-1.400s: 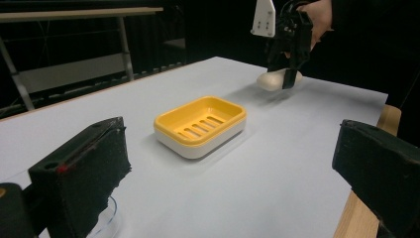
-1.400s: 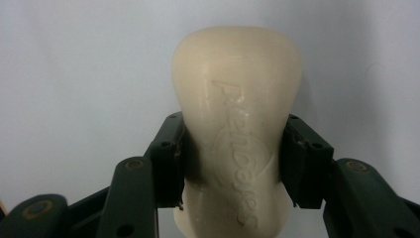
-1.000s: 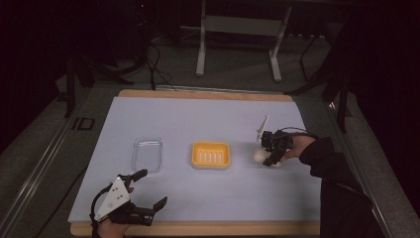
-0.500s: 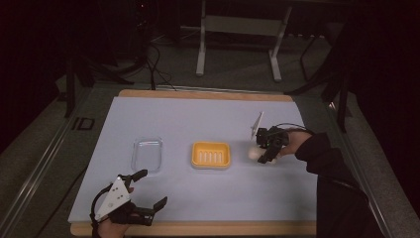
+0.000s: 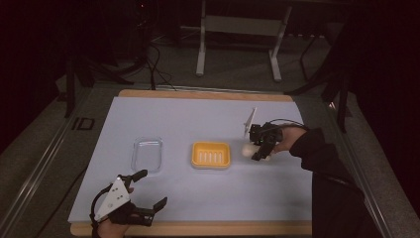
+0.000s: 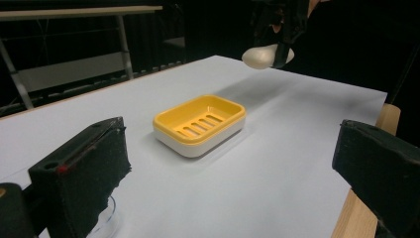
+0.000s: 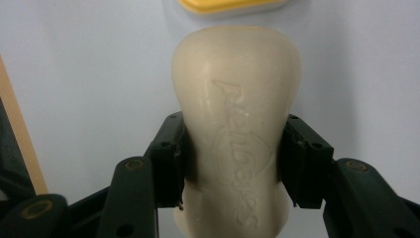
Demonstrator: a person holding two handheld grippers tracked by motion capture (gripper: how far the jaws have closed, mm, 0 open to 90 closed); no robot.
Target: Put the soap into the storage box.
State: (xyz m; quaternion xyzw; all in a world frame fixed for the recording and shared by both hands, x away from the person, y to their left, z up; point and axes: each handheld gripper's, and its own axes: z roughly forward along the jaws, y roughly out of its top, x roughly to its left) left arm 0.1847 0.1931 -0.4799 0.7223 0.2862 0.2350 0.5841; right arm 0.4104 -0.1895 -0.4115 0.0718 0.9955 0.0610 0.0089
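A cream bar of soap (image 7: 237, 124) with raised lettering sits between the jaws of my right gripper (image 7: 235, 163), which is shut on its sides. In the high view the right gripper (image 5: 260, 146) holds the soap (image 5: 246, 148) just right of the yellow soap dish (image 5: 211, 154). The left gripper view shows the soap (image 6: 262, 54) hanging in the air above the table, beyond the dish (image 6: 200, 124). My left gripper (image 5: 151, 188) rests near the table's front left edge, open and holding nothing; its jaws stand wide apart in the left gripper view (image 6: 228, 173).
A clear plastic tray (image 5: 147, 153) lies left of the dish. The pale blue table cover (image 5: 173, 119) ends at a wooden edge (image 5: 198, 229) in front. A metal stand (image 5: 237, 29) is on the floor behind the table.
My right gripper has carried the soap a little to the left, closer to the yellow dish. The left gripper has stayed put.
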